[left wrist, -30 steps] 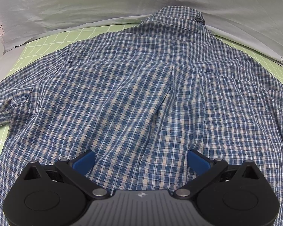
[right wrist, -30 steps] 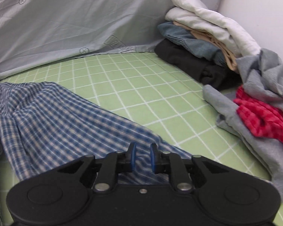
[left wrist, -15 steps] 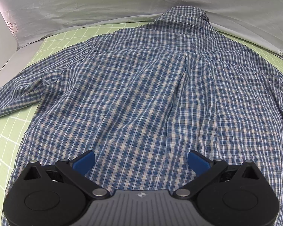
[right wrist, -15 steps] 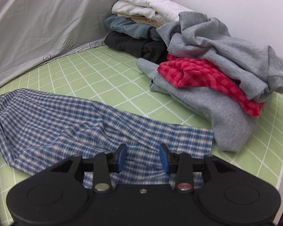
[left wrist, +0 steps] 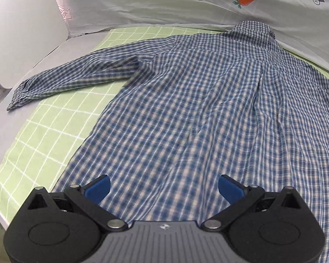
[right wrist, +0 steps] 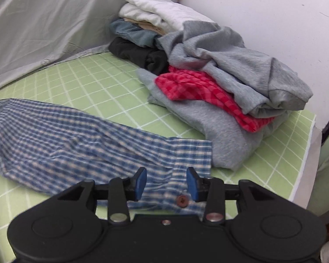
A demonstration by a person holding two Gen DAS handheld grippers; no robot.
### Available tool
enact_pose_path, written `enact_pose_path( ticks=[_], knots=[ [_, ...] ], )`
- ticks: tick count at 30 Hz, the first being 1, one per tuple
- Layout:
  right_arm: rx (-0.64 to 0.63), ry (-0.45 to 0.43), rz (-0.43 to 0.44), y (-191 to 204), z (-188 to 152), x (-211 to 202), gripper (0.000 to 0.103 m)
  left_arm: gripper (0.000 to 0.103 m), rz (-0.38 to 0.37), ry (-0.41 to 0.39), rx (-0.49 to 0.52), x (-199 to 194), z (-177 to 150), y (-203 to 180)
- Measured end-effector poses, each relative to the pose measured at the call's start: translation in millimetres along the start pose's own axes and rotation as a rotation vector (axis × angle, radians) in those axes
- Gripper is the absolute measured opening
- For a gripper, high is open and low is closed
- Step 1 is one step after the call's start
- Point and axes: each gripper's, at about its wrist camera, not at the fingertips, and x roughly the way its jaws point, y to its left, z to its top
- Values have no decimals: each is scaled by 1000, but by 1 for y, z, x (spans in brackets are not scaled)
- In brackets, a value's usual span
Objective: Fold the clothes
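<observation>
- Plaid shirt (left wrist: 204,100): blue-and-white check, laid back-up and spread flat on the green grid sheet (left wrist: 54,118); collar (left wrist: 254,27) at the far side against the grey printed cloth (left wrist: 186,4).
- Left sleeve (left wrist: 76,74): stretched out to the left, cuff reaching onto the pale border at the sheet's edge. A second ago only its shoulder end showed in the left wrist view; now the whole sleeve and more green sheet lie in view, the shirt body sitting further right in the picture.
- Left gripper (left wrist: 163,188): jaws wide apart, nothing between the blue pads, hovering over the near hem of the shirt; the spread matches that of a second ago.
- Right sleeve (right wrist: 81,140): lies across the sheet from left to right, cuff (right wrist: 190,160) at the near right with a brown button (right wrist: 182,200) showing.
- Right gripper (right wrist: 166,183): jaws opening, now at a middling gap where a second ago they were nearly together; the cuff lies below and between them, pads not pressing on it.
- Grey sweatshirt (right wrist: 230,83): crumpled heap to the right, touching the cuff's end, with a red checked garment (right wrist: 204,94) folded into it. Earlier it sat at the picture's right edge; now it fills the middle right.
- Folded stack (right wrist: 147,28): white, tan, denim and black pieces, far corner, against the white wall (right wrist: 263,11).
</observation>
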Motion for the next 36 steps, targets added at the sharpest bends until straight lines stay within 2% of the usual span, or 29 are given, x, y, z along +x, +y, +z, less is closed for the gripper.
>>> enact_pose_path(
  ticks=[2, 5, 11, 13, 15, 17, 22, 26, 30, 33, 36],
  knots=[
    [-33, -1, 104, 24, -9, -23, 53, 103, 4, 25, -1, -2, -12, 14],
    [-111, 12, 250, 75, -29, -51, 54, 103, -10, 48, 12, -8, -23, 27],
    [-348, 2, 397, 157, -68, -92, 54, 103, -41, 71, 105, -14, -41, 28],
    [-395, 7, 426, 169, -79, -99, 60, 103, -52, 73, 126, -17, -48, 26],
    [-424, 14, 444, 176, -88, -105, 75, 103, -58, 73, 156, -21, -55, 24],
    [-440, 31, 467, 178, -98, -109, 79, 103, -59, 71, 192, -26, -64, 20],
    [-454, 85, 511, 173, -119, -113, 80, 103, -55, 53, 236, -39, -87, 11],
    [-463, 95, 525, 158, -137, -126, 85, 103, -86, 57, 278, -49, -102, 13],
    [-441, 132, 505, 142, -150, -144, 87, 103, -146, 77, 324, -52, -109, 21],
    [-415, 177, 452, 133, -162, -159, 87, 103, -181, 107, 352, -54, -113, 26],
    [-403, 183, 419, 127, -172, -173, 87, 103, -215, 110, 383, -55, -117, 31]
  ],
)
